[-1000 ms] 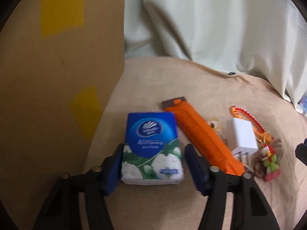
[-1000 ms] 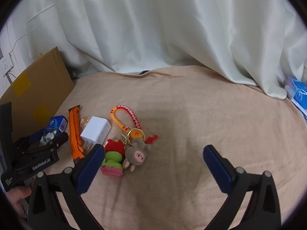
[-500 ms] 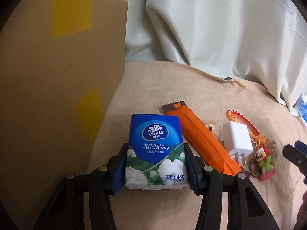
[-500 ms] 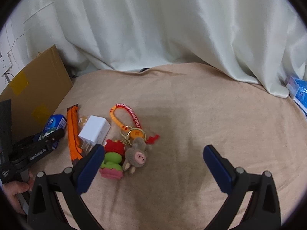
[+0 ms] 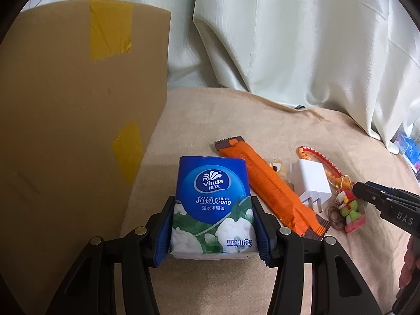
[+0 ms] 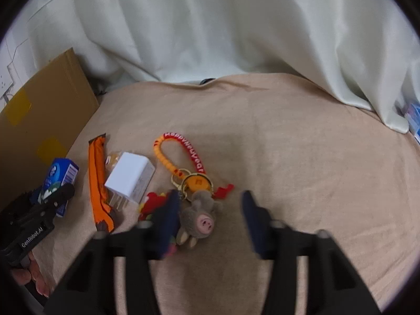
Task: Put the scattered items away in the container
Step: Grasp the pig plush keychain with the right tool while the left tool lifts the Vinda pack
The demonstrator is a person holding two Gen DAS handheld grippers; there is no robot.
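Far left — cardboard box (image 5: 78, 105), tall brown wall patched with yellow tape, standing on the beige cloth (image 5: 210, 120). Presumably the container; its opening is out of view, so what it holds I cannot tell.

Just beside the box wall: the left gripper (image 5: 213, 232) is clamped on a blue tissue pack (image 5: 212, 204), both blue pads pressing the pack's long sides near its lower end. Gripping across the narrow width suits a soft packet — it squashes a little and stays put. The pack seems raised off the cloth, though I can't be sure; the sensible next move is up and over the box rim.

Right of the pack, lying loose on the cloth: an orange snack wrapper (image 5: 273, 189), long and angled, then a white charger (image 5: 311, 181) with prongs toward the camera, a small packet half hidden between them.

Further right — the keychain (image 6: 193, 181), orange-and-red strap looped away, a plush pig (image 6: 200, 216) and a red-green figure (image 5: 350, 208) bunched at the ring.

The right gripper (image 6: 210, 214) is over that cluster, jaws closing, about half wide. The pig sits between the fingers against the left one; the right pad is clear of it. Not yet a grip. Lumpy charms — risk of catching only one.
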